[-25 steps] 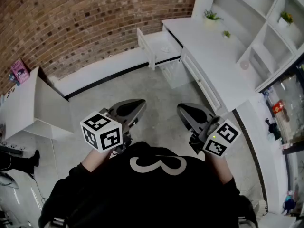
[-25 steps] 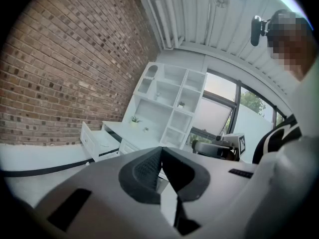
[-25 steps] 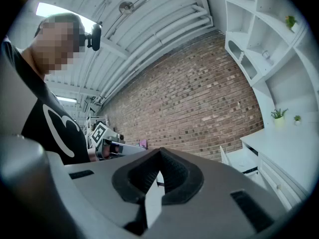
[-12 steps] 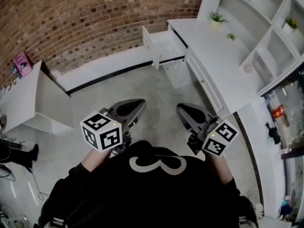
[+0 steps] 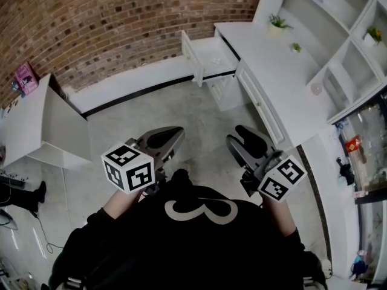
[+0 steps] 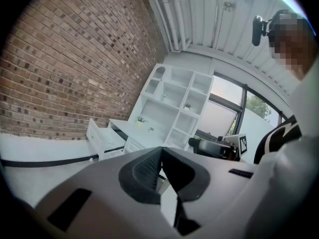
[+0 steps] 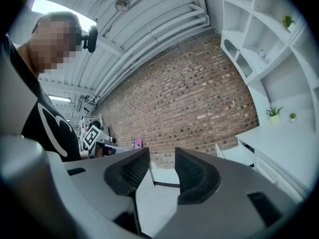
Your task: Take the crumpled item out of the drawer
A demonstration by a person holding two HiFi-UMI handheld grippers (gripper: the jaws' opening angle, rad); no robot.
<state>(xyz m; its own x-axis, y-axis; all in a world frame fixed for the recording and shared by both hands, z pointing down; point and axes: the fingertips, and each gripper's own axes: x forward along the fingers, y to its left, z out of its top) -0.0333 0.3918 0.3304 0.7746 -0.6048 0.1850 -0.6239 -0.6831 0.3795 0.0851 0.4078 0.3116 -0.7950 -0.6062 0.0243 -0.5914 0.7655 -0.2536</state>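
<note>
Head view: one open drawer [image 5: 192, 58], one desk [image 5: 275, 80], three potted plants [image 5: 275, 22] [image 5: 295, 46] [image 5: 375, 34].

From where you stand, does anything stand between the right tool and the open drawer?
Nothing visible does. Only bare floor lies between the right tool, whose empty jaws are opening, and the open drawer. What lies inside the drawer is too small to tell.

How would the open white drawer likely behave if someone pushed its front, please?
The drawer stands pulled well out of the desk, so it would probably slide straight back in rather than tip. It looks like rigid white board, so likely stiff. Little shows inside, so probably light.
</note>
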